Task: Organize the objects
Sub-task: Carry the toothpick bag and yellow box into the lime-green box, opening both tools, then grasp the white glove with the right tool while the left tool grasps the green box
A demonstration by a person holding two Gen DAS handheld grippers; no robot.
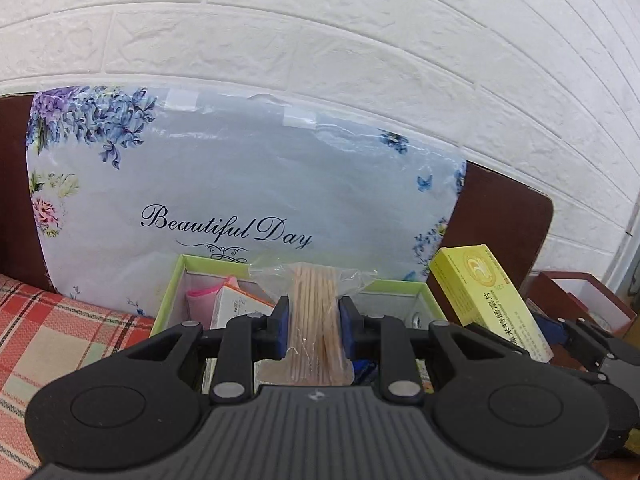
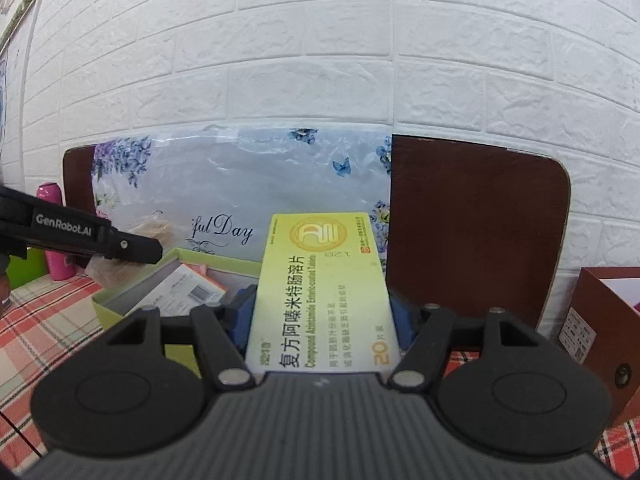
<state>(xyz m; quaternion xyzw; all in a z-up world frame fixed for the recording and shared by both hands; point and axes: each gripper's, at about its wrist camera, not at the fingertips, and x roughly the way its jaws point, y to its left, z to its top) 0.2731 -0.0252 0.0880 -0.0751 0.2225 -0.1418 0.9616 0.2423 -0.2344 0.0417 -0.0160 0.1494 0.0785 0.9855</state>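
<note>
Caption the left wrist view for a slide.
Left hand-held gripper clamps bagged toothpicks above the green box.

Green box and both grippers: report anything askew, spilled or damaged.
Nothing stands out. The left gripper holds a bag of toothpicks over the green box; the right gripper holds a yellow medicine box, intact.

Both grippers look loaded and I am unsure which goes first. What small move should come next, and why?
Probably lower the left gripper and release its clear bag of wooden toothpicks into the open green-rimmed box, since it already hangs over that box, while the yellow medicine carton waits beside it.
</note>
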